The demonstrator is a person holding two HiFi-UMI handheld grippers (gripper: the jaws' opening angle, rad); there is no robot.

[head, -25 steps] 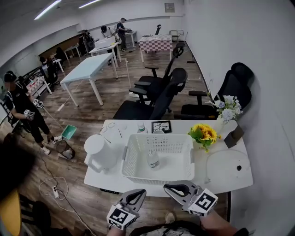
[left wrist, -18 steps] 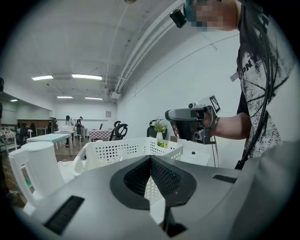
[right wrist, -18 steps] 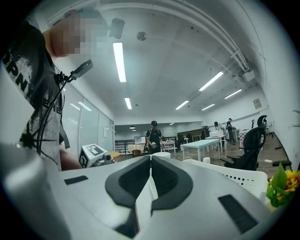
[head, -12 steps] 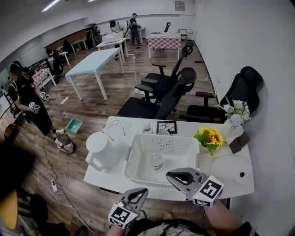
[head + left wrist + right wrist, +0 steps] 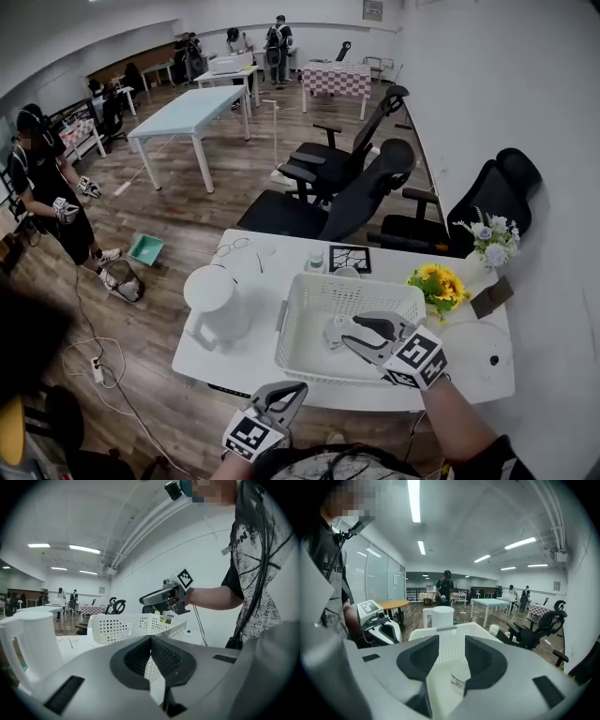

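A white slatted basket (image 5: 309, 361) stands on the white table (image 5: 230, 361), with a small clear bottle (image 5: 334, 330) lying inside it. My right gripper (image 5: 350, 330) hovers open over the basket's middle. In the right gripper view the bottle (image 5: 458, 678) shows in the gap between the jaws of the right gripper (image 5: 452, 654), a little beyond them and not touched. My left gripper (image 5: 298, 386) is shut and empty, low in front of the table's near edge. From the left gripper (image 5: 151, 640) I see the basket (image 5: 123, 626) just ahead.
A white jug (image 5: 217, 304) stands left of the basket. Behind it lie glasses (image 5: 232, 247), a bottle (image 5: 316, 258) and a marker card (image 5: 354, 260). Sunflowers (image 5: 437, 284) and a white round disc (image 5: 473, 349) sit at the right. Black office chairs (image 5: 347, 202) crowd the far side.
My right gripper has moved forward over the basket and its jaws have opened. The left gripper stayed low by the table edge, still shut.
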